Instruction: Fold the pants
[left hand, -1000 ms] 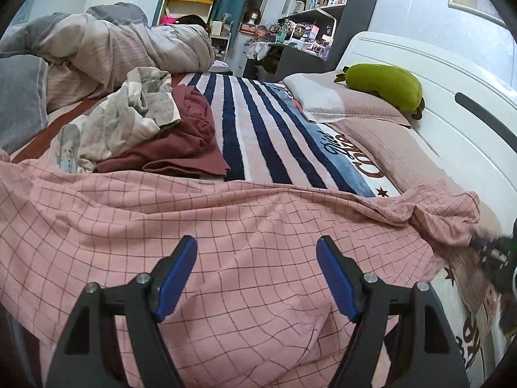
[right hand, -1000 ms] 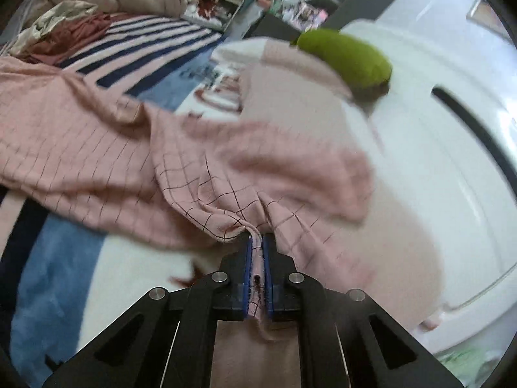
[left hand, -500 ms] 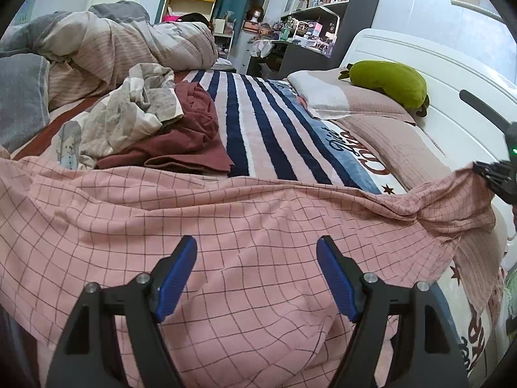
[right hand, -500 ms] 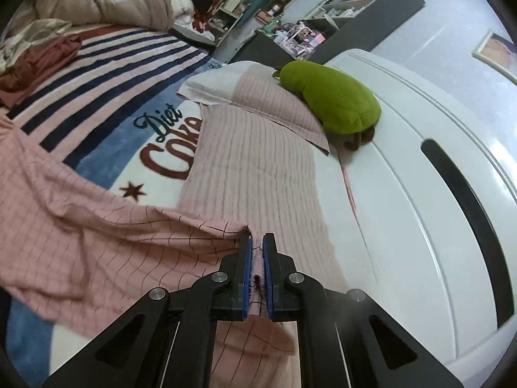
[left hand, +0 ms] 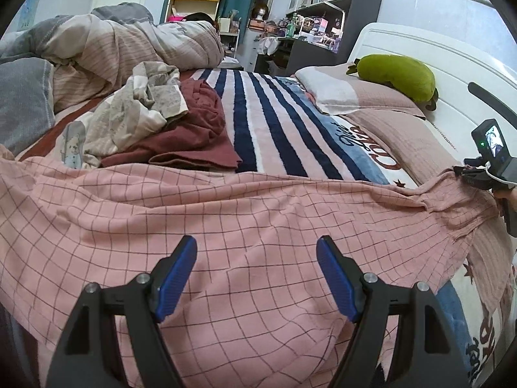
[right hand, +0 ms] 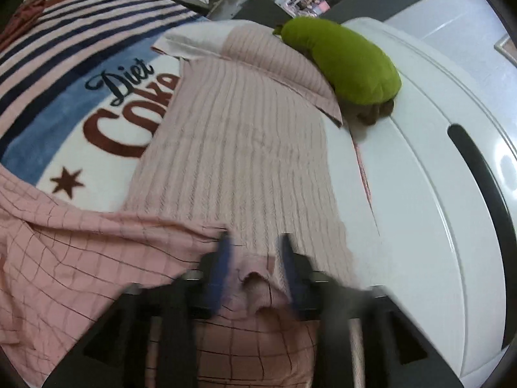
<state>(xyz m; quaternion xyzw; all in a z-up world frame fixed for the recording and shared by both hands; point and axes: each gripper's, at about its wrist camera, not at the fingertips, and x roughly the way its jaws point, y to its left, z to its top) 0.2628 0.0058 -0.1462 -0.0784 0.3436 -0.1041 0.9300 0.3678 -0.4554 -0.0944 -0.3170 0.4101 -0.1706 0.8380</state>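
pants under parted left fingers, between right fingers.

The striped blanket on the bed carries "Diet" in dark script, with "Coke" beneath it in large maroon letters, its end hidden under the pillow, at about ten o'clock in the right wrist view. A maroon star sits below, toward eight o'clock.

A: The pants? Thin pink cloth, matt, with a fine dark grid, lying in soft wrinkles.

B: And the blanket?

A: Fleecy, striped, plush-looking. The pillow is ribbed knit cloth; the headboard smooth, glossy white.

B: The left hand-held gripper?

A: Matt black plastic, ridged blue pads, small metal screws.
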